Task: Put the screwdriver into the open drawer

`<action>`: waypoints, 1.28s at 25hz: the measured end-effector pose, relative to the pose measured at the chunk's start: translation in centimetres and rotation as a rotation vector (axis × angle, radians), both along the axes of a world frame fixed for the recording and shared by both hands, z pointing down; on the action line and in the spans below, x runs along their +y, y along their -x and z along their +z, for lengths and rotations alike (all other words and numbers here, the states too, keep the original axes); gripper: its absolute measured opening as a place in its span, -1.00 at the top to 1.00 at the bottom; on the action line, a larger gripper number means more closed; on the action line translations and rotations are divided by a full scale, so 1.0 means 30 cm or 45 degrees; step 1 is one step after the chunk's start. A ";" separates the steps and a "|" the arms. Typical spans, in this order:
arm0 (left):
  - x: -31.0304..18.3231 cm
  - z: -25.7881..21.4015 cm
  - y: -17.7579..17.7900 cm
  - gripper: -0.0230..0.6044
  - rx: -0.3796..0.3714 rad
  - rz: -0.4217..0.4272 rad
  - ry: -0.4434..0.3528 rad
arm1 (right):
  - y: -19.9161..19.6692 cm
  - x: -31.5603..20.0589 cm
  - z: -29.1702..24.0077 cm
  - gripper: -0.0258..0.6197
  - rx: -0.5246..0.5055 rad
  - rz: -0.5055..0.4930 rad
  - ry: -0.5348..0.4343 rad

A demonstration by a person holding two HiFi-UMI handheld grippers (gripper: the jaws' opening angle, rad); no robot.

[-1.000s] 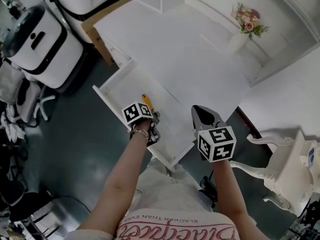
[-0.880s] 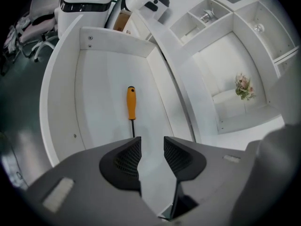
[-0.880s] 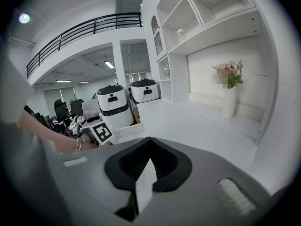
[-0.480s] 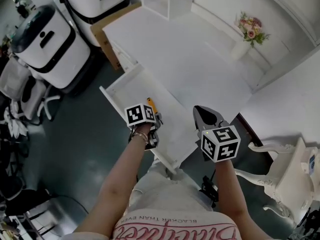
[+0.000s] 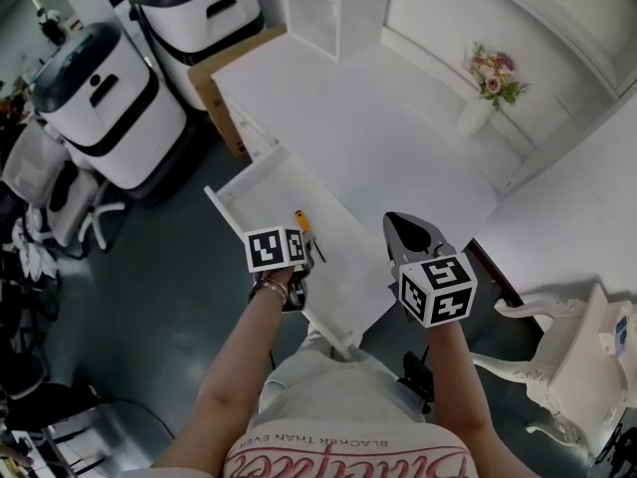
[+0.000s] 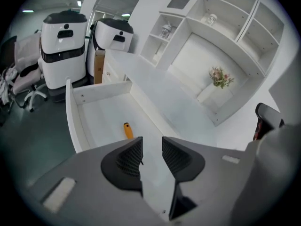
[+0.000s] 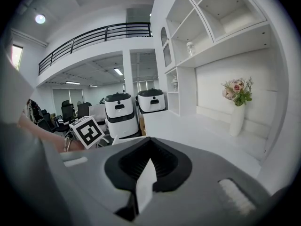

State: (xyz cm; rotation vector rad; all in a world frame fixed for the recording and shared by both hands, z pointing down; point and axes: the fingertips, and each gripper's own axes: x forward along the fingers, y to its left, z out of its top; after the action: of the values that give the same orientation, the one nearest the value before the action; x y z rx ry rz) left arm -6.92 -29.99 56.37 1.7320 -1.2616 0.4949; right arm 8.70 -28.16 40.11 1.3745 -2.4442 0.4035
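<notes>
The screwdriver [image 5: 303,223], with an orange handle and a dark shaft, lies loose on the floor of the open white drawer [image 5: 225,203]. In the left gripper view the screwdriver [image 6: 127,130] sits just beyond the left jaw, inside the drawer [image 6: 70,112]. My left gripper [image 5: 305,259] hangs above the drawer's near part; it [image 6: 152,146] is open, its jaws have just been closing a little, and nothing is between them. My right gripper [image 5: 404,223] is over the table's near edge, right of the drawer. It [image 7: 149,147] is shut and holds nothing.
The drawer sticks out of a white table [image 5: 398,137] bearing a vase of flowers [image 5: 490,73]. Two white machines [image 5: 109,103] and a cardboard box [image 5: 221,78] stand at the left. A white chair [image 5: 572,342] is at the right, with shelves [image 6: 221,27] behind the table.
My left gripper has drawn up and back from the screwdriver, which now lies free in the drawer with its shaft showing. The right gripper has risen slightly.
</notes>
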 end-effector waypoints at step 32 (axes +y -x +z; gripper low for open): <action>-0.061 -0.695 0.180 0.88 -0.408 -0.035 -0.830 | 0.025 -0.046 -0.339 0.92 -0.012 -0.025 -0.371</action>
State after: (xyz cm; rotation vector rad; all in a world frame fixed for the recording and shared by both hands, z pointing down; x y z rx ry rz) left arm -12.31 -31.82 35.51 2.2235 -1.8149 0.3746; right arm 7.96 -29.54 29.94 1.4591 -2.5998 0.0485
